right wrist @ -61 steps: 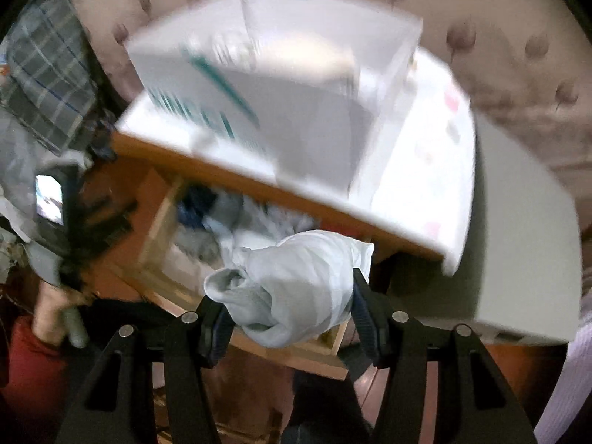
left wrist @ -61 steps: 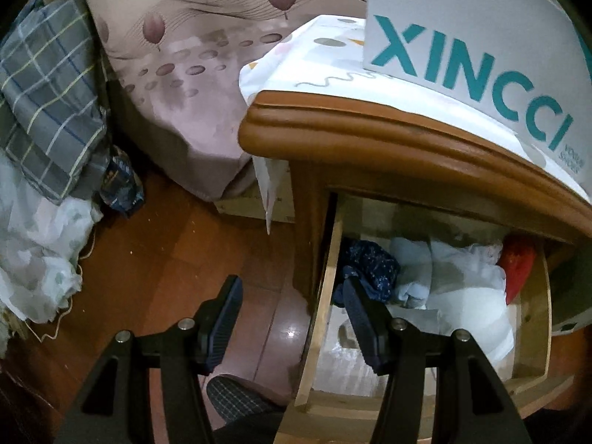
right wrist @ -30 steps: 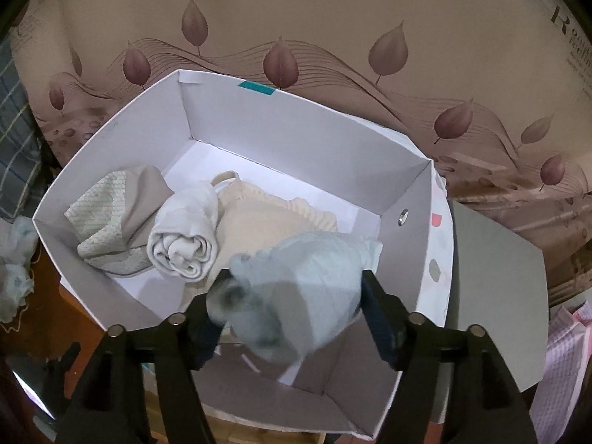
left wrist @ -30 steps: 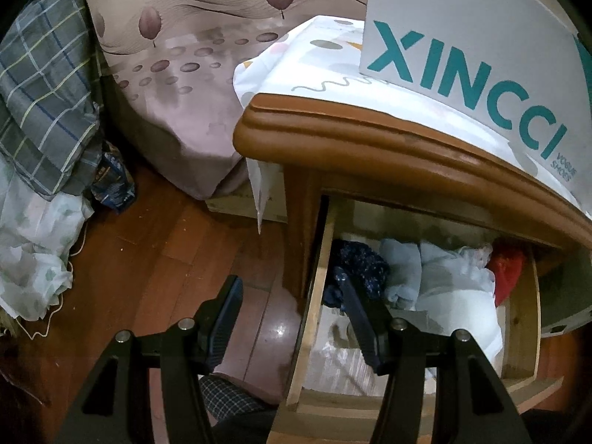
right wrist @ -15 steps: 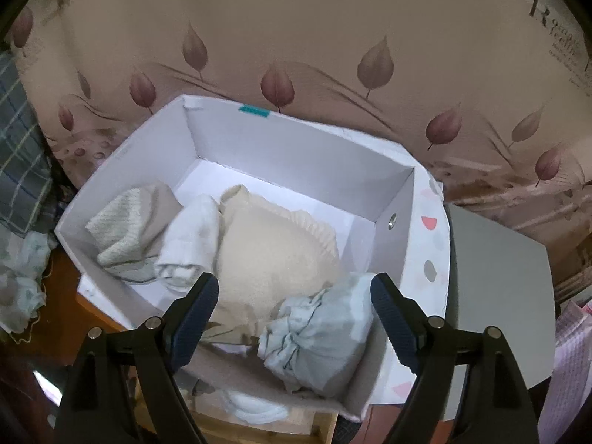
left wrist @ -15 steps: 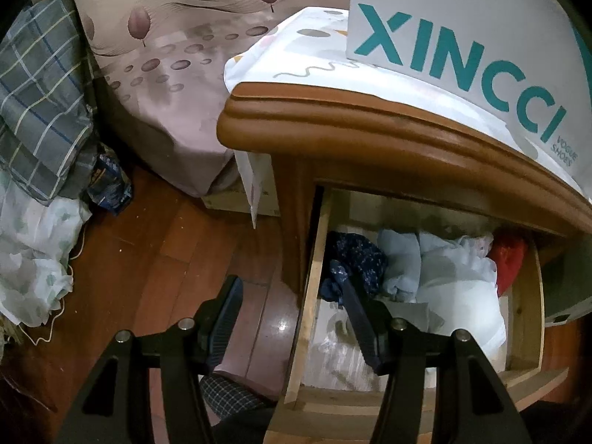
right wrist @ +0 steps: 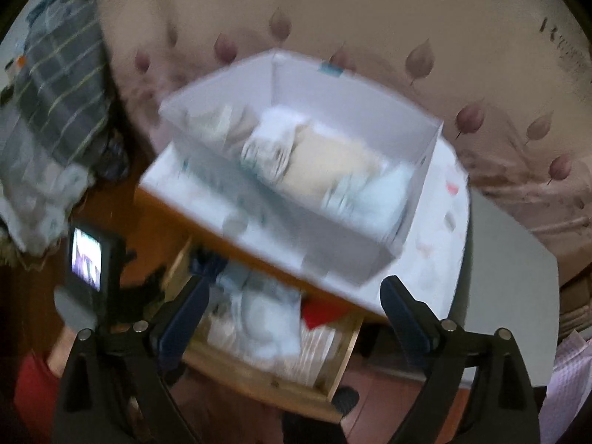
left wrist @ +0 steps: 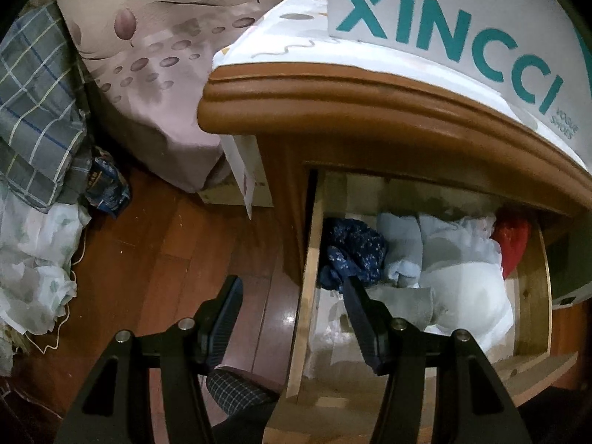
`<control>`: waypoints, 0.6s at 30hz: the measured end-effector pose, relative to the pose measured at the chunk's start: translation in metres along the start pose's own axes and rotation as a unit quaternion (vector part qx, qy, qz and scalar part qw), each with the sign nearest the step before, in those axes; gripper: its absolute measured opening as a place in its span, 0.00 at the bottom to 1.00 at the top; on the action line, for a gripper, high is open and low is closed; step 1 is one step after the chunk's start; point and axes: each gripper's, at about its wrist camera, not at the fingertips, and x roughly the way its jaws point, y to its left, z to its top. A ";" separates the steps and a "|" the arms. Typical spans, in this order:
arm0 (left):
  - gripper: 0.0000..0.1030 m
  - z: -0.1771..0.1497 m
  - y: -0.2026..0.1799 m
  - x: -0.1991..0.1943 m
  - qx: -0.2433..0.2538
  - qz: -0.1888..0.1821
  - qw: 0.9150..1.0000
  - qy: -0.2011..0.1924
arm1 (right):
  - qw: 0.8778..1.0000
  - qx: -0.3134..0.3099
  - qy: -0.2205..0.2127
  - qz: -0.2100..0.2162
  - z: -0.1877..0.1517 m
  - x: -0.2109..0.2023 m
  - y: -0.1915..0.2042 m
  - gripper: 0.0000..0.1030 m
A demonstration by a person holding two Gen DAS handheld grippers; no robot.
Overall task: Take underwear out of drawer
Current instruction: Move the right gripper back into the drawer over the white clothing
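The wooden drawer (left wrist: 308, 277) stands pulled out under the nightstand top and holds a dark blue floral piece (left wrist: 353, 249), pale blue (left wrist: 401, 255), white (left wrist: 466, 292) and red (left wrist: 512, 240) garments. My left gripper (left wrist: 292, 296) is open and empty, straddling the drawer's left wall. My right gripper (right wrist: 292, 296) is open and empty, above the drawer (right wrist: 333, 362), in a blurred view. The white shoebox (right wrist: 355, 262) on the nightstand holds rolled underwear, with a pale blue bundle (right wrist: 377, 196) at its right end.
The white XINCCI box (left wrist: 462, 29) sits on a cloth-covered nightstand top (left wrist: 370, 111). A bed with leaf-patterned sheet (left wrist: 155, 55) stands behind. Plaid and white cloth piles (left wrist: 33, 118) lie on the wooden floor (left wrist: 166, 259) at left. A grey cabinet (right wrist: 510, 296) stands right of the nightstand.
My right gripper let go of the pale blue bundle into the shoebox, opened wide, and pulled back and down toward the drawer. My left gripper has barely moved.
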 end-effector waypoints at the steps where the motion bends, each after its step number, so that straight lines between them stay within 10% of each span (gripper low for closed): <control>1: 0.56 -0.001 -0.001 0.001 0.003 -0.005 1.000 0.004 | 1.000 -0.004 0.009 0.004 -0.010 0.006 0.003 0.89; 18: 0.56 -0.004 -0.010 0.023 0.024 -0.012 0.998 0.065 | 0.988 -0.062 0.133 0.041 -0.093 0.187 0.040 0.89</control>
